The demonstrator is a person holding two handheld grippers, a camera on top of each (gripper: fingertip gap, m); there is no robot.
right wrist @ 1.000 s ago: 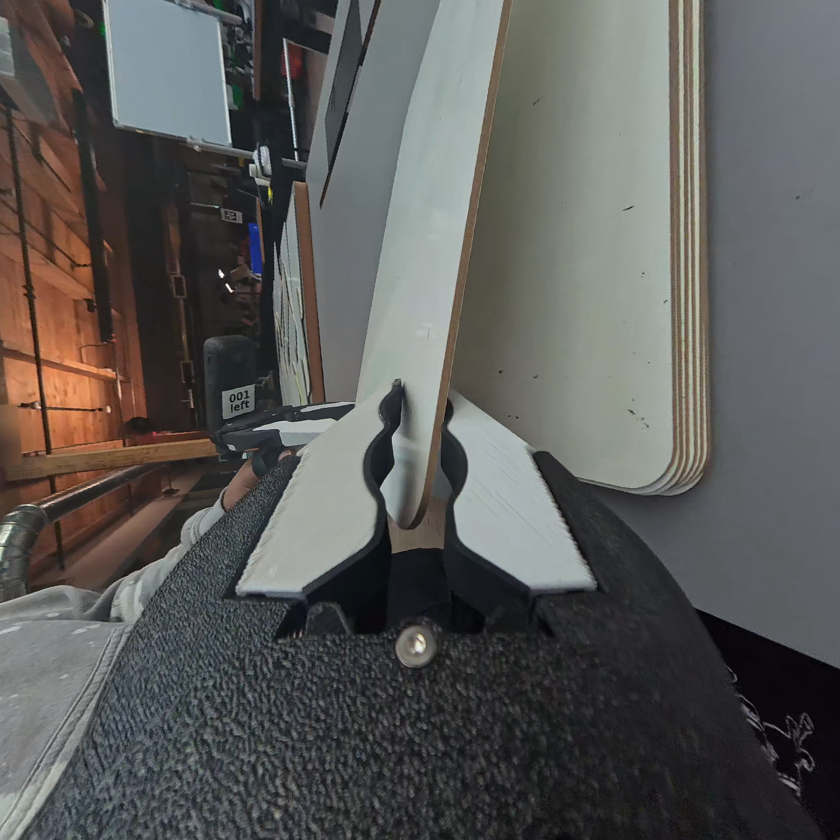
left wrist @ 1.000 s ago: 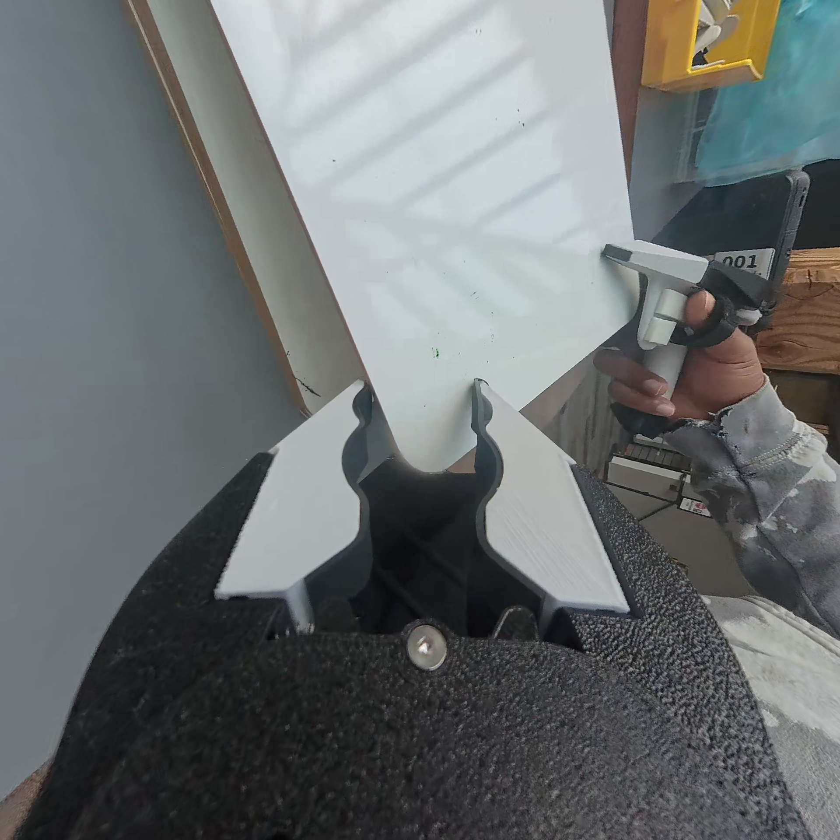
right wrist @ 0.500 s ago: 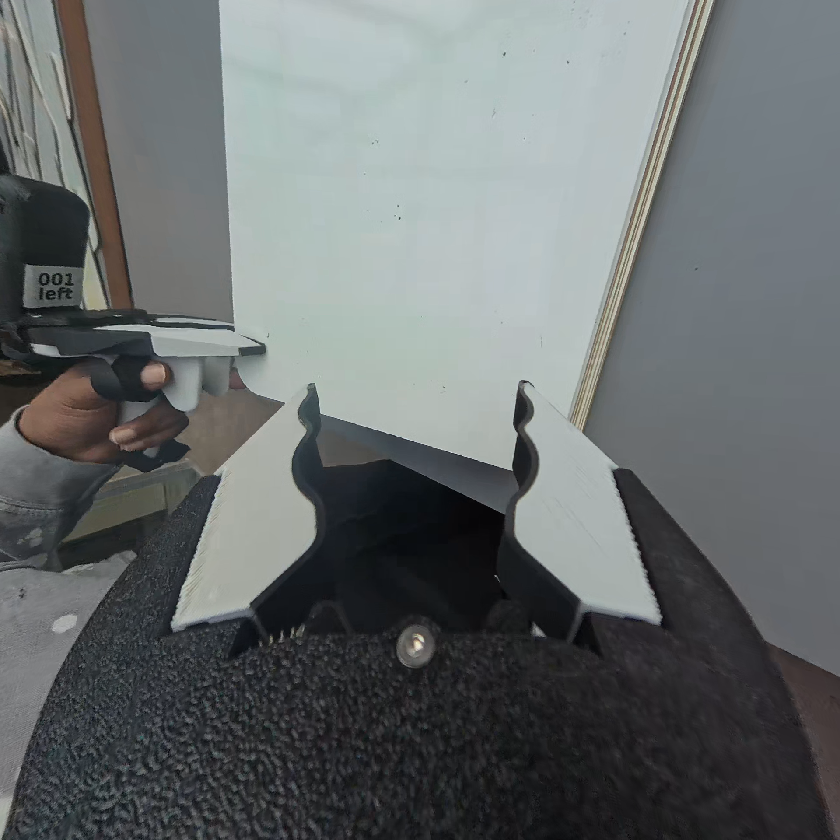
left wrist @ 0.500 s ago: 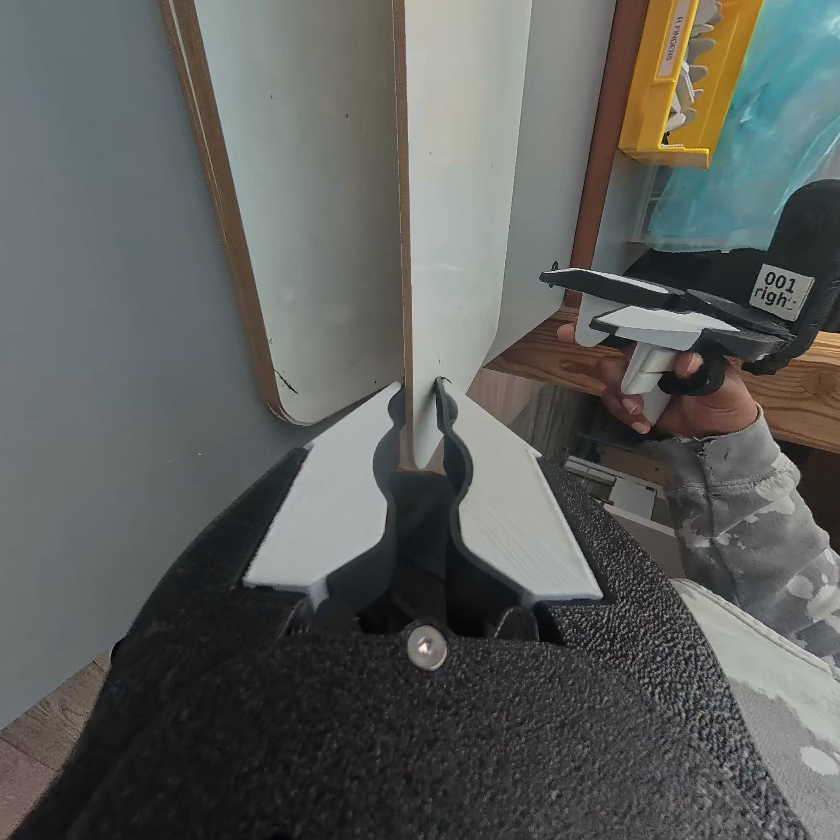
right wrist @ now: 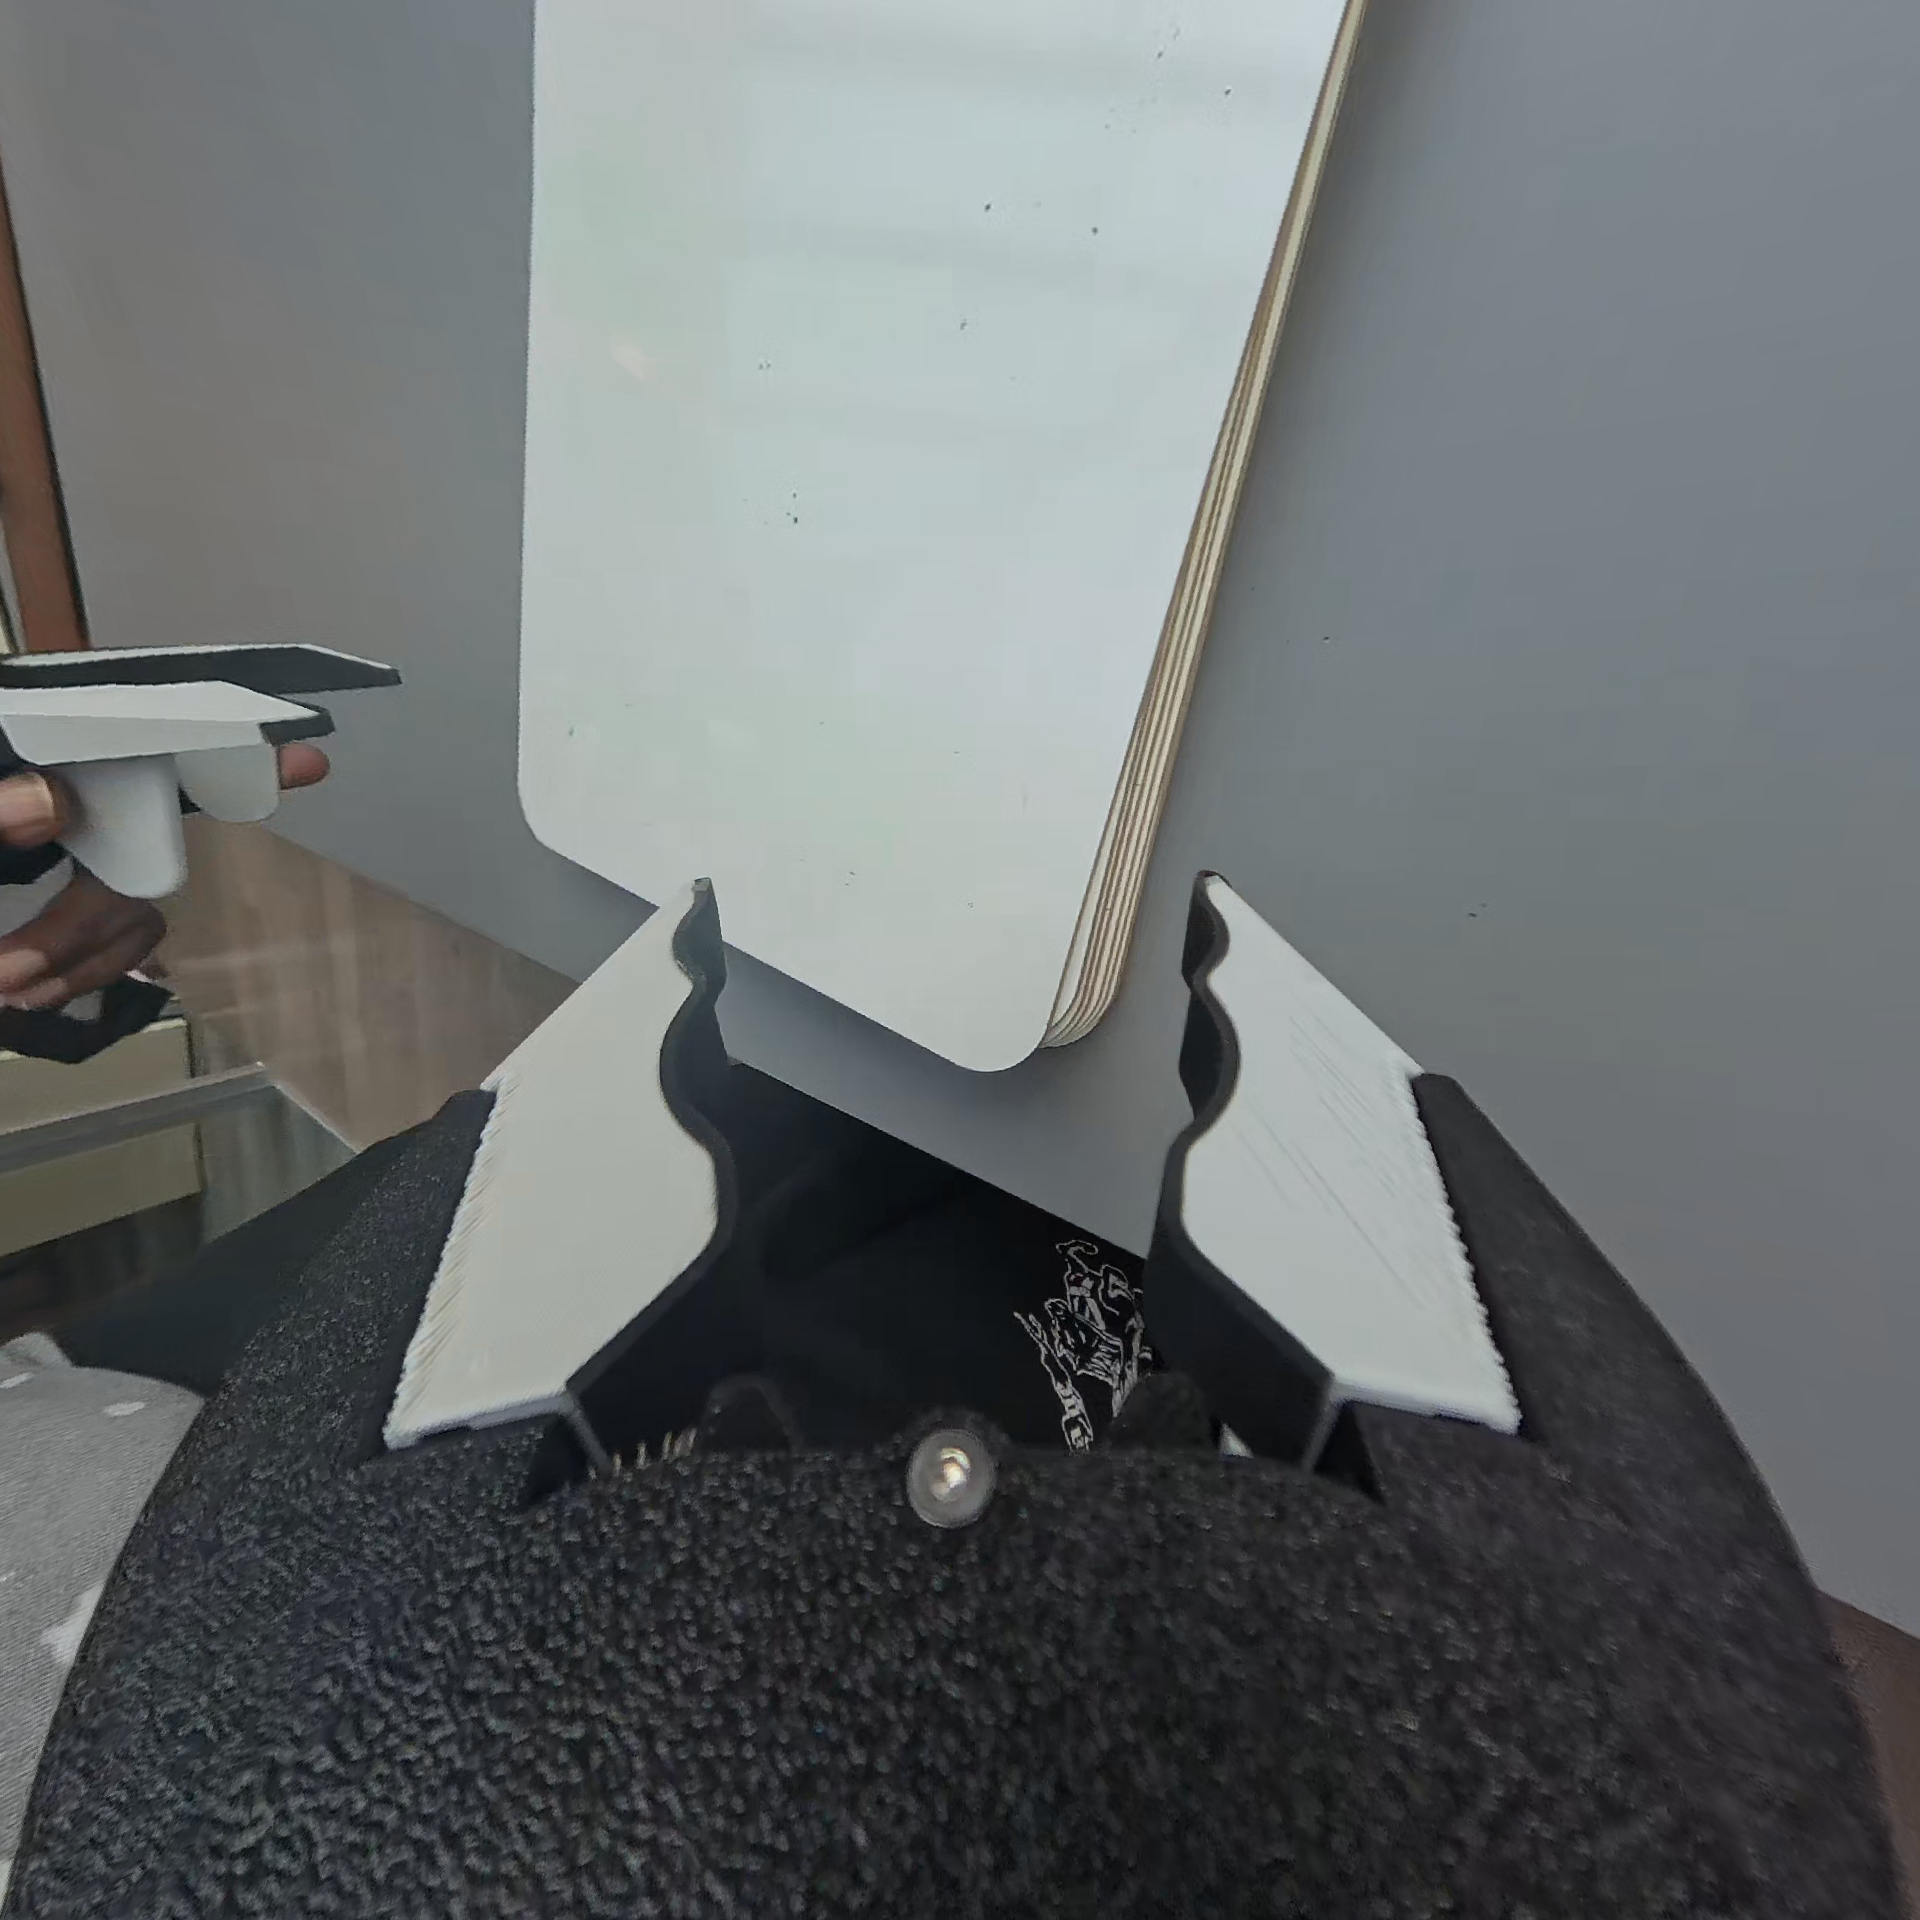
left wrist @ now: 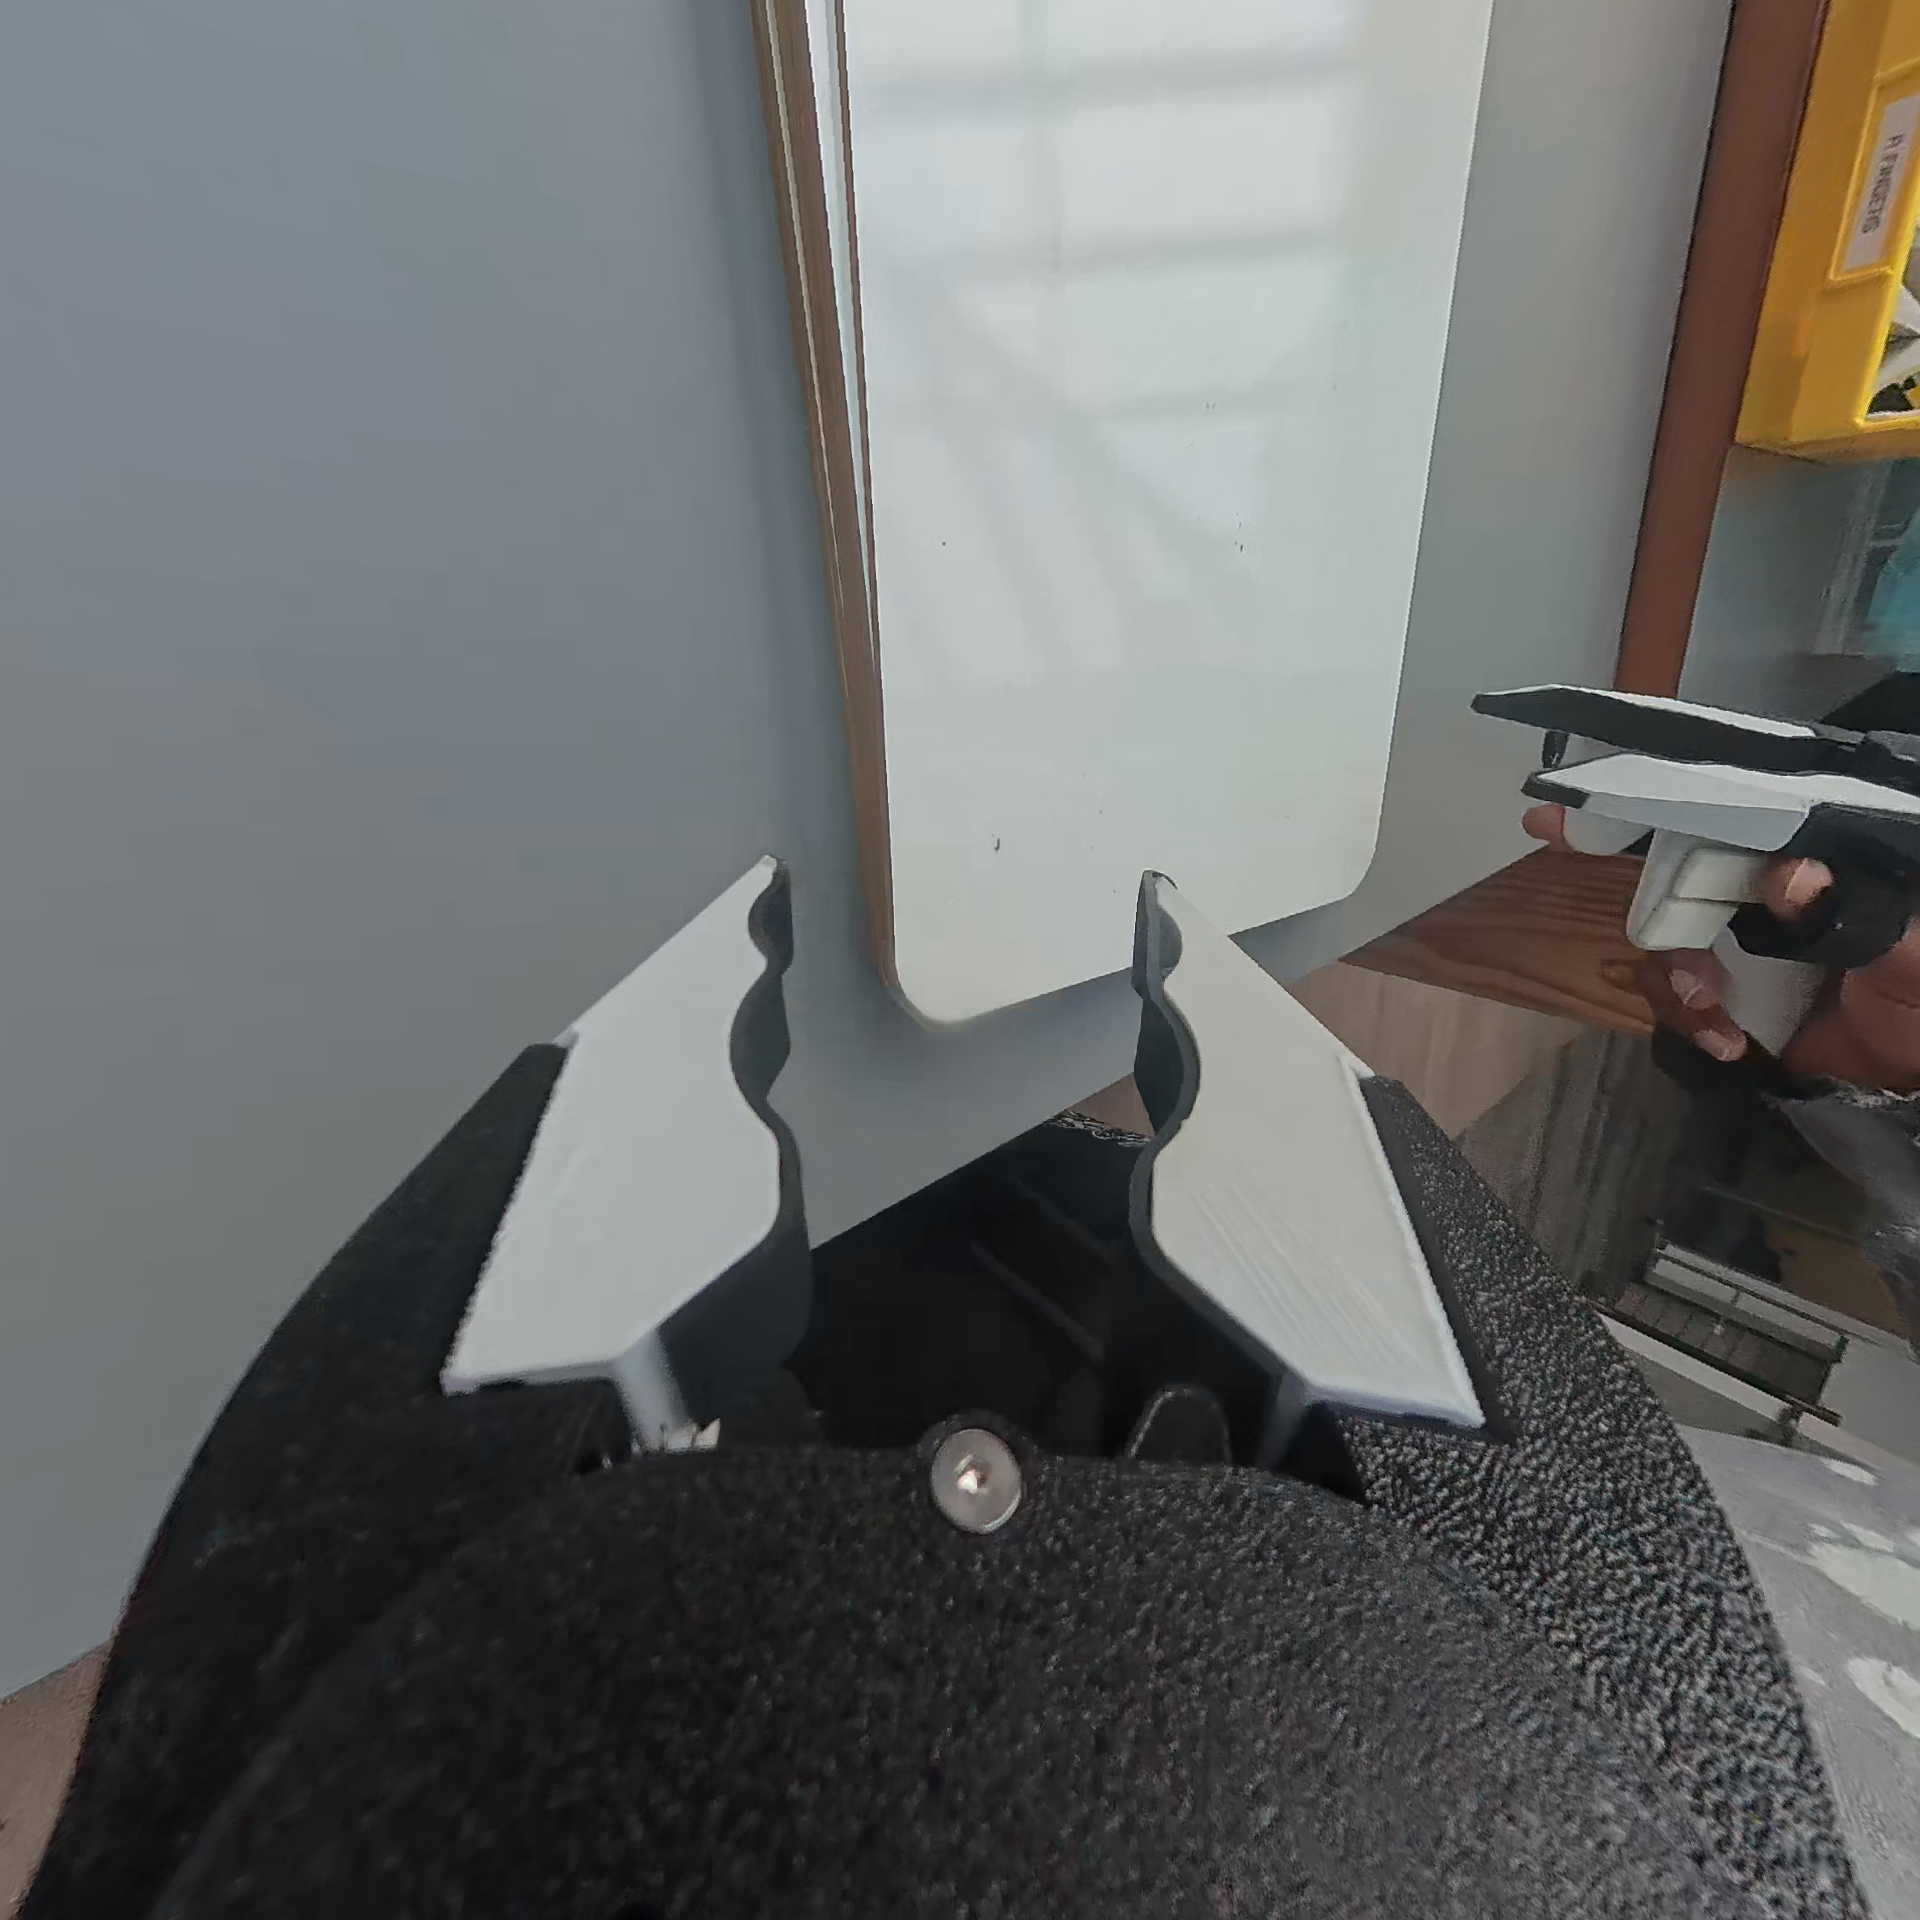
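Note:
A stack of white boards (left wrist: pixel 1122 499) with brown layered edges and rounded corners lies flat on a grey table (left wrist: pixel 364 520); it also shows in the right wrist view (right wrist: pixel 862 468). My left gripper (left wrist: pixel 961 883) is open and empty, just short of the stack's near edge. My right gripper (right wrist: pixel 956 888) is open and empty, at the stack's near corner. The right gripper also shows at the right of the left wrist view (left wrist: pixel 1527 753), held by a hand. The left gripper shows at the left of the right wrist view (right wrist: pixel 343 696).
A yellow bin (left wrist: pixel 1839 239) hangs at the far right beside a brown frame (left wrist: pixel 1714 343). A wooden ledge (left wrist: pixel 1507 935) lies beyond the grey table's edge. Grey trousers (right wrist: pixel 62 1475) show at the lower left. Bare grey table (right wrist: pixel 1610 623) surrounds the stack.
Both grippers held one white board by its edge a second ago. The right gripper let go first, then the left. The board now lies flat on the stack and both grippers have drawn back.

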